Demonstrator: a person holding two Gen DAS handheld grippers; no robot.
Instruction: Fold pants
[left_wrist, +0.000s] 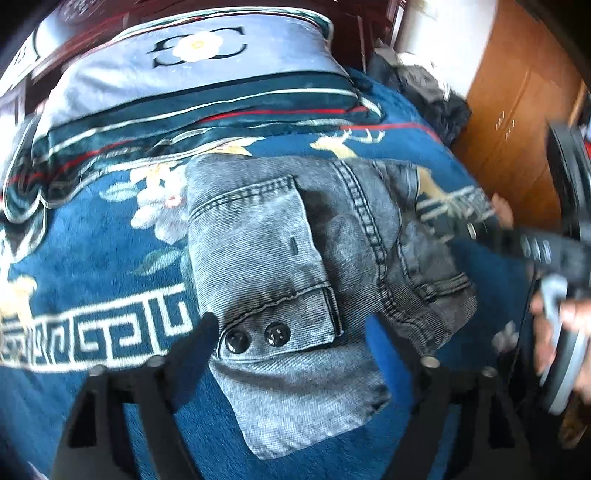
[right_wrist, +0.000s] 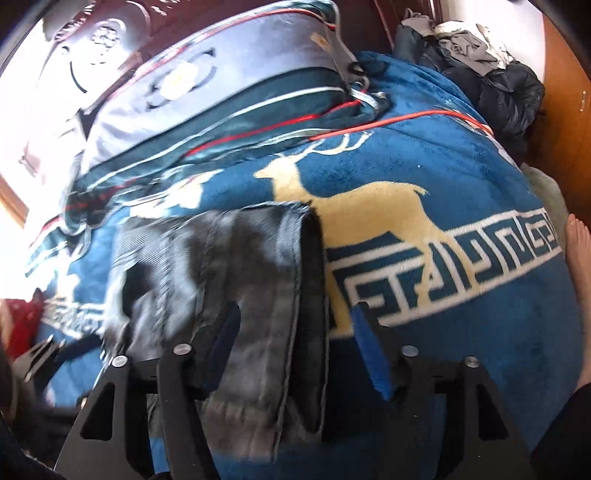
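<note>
The grey washed-denim pants (left_wrist: 288, 258), folded into a compact bundle, lie on a blue plush blanket with a cream deer and a white key-pattern border (left_wrist: 92, 258) that covers the bed. In the left wrist view the left tongs (left_wrist: 295, 343) stand wide, one dark finger at each side of the bundle's near end, where two black buttons (left_wrist: 255, 338) sit on the waistband; whether the fingertips touch the cloth is not clear. The right tongs (left_wrist: 476, 229) show blurred at the bundle's right edge, with the hand (left_wrist: 569, 332) on the handle.

In the right wrist view the right tongs (right_wrist: 291, 328) are also spread wide. The pants (right_wrist: 221, 280) lie between and under the fingers, the left finger over the denim, the blue-padded right finger (right_wrist: 369, 354) just beside the folded edge, above the blanket (right_wrist: 461, 221). A striped pillow (right_wrist: 221, 92) lies beyond.
</note>
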